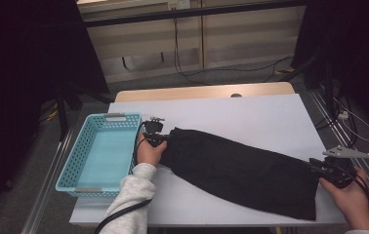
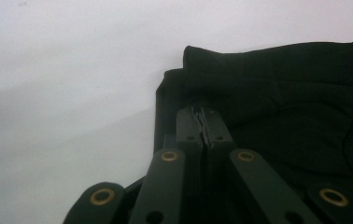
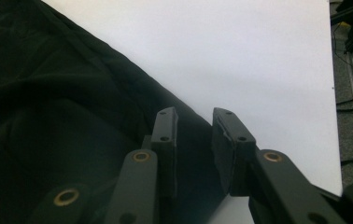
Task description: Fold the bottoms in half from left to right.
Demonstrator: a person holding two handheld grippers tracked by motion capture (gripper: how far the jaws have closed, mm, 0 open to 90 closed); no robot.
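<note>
Black cloth [image 1: 241,170], folded long, lies just right of the blue basket [image 1: 99,153], its axis slanting from there toward the near right. Left gripper [image 1: 159,139] clenched on the basket-side end; right gripper [image 3: 194,128], jaws parted, straddles the far end's edge.

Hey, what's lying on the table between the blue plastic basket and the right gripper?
In the high view, a long black cloth spans it, from the left gripper beside the perforated blue plastic basket to the right gripper.

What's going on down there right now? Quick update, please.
Left gripper shut on long black cloth garment. Right gripper open at its far edge. Light blue perforated plastic basket alongside, nothing blocking.
</note>
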